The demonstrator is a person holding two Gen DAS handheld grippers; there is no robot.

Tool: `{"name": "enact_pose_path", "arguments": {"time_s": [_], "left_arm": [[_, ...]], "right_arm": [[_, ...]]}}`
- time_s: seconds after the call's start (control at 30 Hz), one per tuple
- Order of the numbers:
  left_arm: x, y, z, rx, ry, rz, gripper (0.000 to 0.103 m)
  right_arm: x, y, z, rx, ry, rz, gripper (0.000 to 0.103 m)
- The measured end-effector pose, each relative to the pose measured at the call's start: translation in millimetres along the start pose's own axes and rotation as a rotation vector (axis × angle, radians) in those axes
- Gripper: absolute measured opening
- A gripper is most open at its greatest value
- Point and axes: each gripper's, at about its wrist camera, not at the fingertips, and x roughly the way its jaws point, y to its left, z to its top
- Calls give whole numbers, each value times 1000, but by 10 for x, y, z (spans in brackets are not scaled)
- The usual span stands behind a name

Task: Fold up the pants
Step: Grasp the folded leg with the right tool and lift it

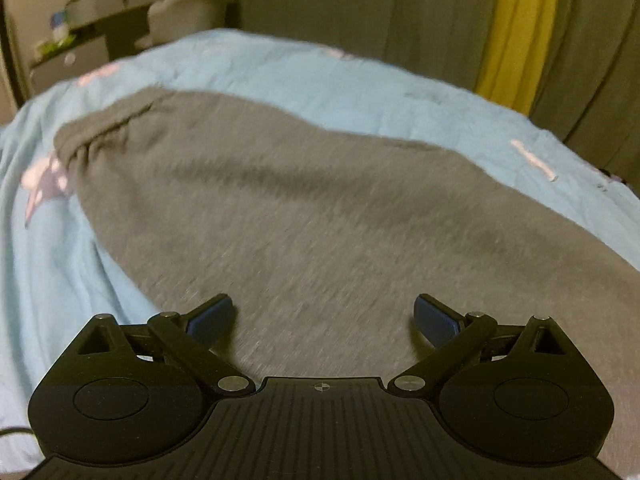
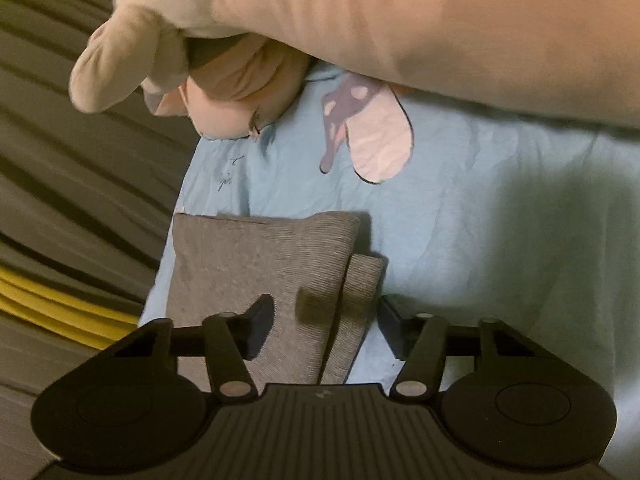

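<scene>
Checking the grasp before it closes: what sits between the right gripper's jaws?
In the right wrist view, the grey pants' folded leg ends lie between the right gripper's jaws, on the blue sheet. The pads do not press them yet.

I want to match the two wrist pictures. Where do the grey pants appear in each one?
Left wrist view: the grey pants fill the middle, from the gathered waistband at upper left down to the gripper.
Right wrist view: only a folded end of the pants shows, at lower centre, just above the gripper.
Shared landmark: the light blue bedsheet under the pants, with the yellow curtain strip beyond it.
</scene>
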Motion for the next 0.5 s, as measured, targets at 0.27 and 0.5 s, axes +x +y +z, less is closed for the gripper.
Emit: {"name": "enact_pose_path", "arguments": {"time_s": [0.27,0.5], "left_arm": [[-5,51,1,-53,-1,-22,101],[0,41,0,-47,8,-15,101]], "right_arm": [[53,94,-28,-70,23,36,37],[216,118,-25,-93,63,20,26]]}}
